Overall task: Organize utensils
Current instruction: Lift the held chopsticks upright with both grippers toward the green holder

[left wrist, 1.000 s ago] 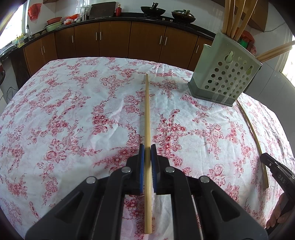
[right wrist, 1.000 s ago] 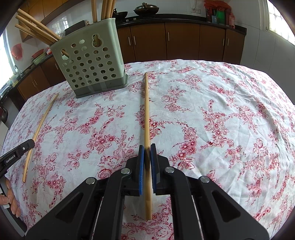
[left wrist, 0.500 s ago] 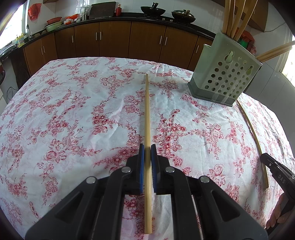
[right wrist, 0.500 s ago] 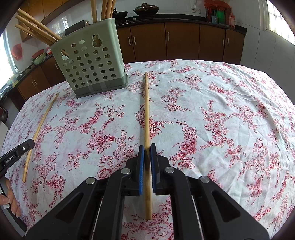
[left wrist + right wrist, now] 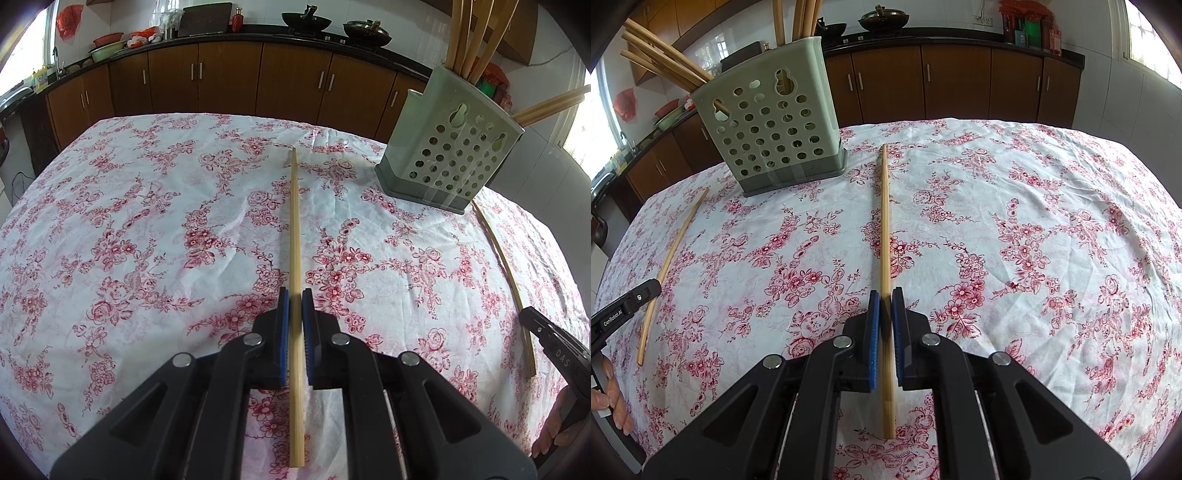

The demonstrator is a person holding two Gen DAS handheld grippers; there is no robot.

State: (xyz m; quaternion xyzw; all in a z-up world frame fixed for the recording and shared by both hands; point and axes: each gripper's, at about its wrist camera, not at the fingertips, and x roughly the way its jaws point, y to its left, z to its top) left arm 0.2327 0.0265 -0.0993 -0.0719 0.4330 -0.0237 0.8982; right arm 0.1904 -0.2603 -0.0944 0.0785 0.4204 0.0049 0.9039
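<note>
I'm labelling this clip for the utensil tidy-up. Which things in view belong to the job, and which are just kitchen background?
Part of the job:
- left chopstick, clamped in the left gripper
- right chopstick, clamped in the right gripper
- green holder, chopsticks already in it

Just lying about:
- floral tablecloth
- woks on the counter
- green basin

Utensil tops [image 5: 476, 33] beyond frame edge

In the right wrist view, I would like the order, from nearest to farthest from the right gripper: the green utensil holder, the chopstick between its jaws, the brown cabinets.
1. Chopstick: clamped in the right gripper, centre.
2. Green utensil holder: on the tablecloth, upper left.
3. Brown cabinets: beyond the table, at the back.
</note>
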